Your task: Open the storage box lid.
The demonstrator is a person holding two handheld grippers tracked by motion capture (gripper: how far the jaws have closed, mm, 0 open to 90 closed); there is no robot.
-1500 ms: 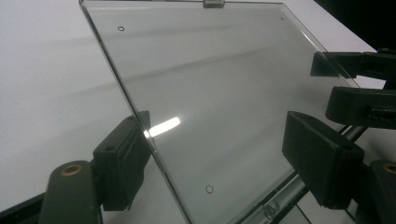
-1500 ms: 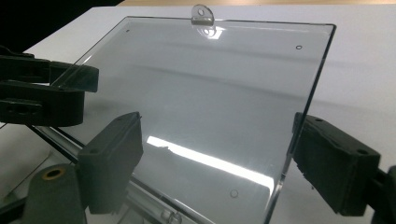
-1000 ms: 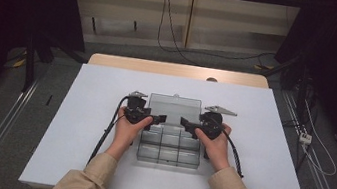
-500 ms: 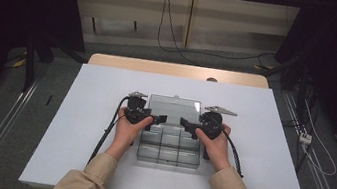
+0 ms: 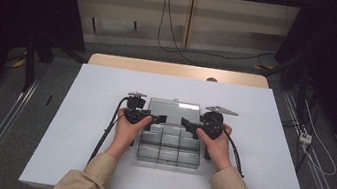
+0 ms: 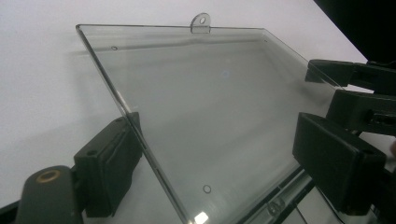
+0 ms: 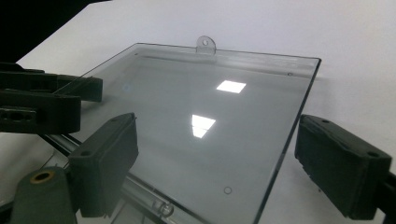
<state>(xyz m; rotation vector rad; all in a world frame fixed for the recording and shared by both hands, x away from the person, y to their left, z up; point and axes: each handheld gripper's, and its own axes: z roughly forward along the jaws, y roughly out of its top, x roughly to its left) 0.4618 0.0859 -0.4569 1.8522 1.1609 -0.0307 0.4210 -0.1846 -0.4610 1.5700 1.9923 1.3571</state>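
Left gripper (image 6: 219, 172): jaws apart, straddling lid (image 6: 205, 107) edge.
Right gripper (image 7: 233, 172): same.
Risk: uneven squeeze; lid slips, slams onto box (image 5: 169, 147).

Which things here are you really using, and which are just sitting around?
Using:
clear compartment box
its open lid, swung back
left gripper, straddling the lid's edge
right gripper, straddling the other edge

Just there:
white table
cables on the floor
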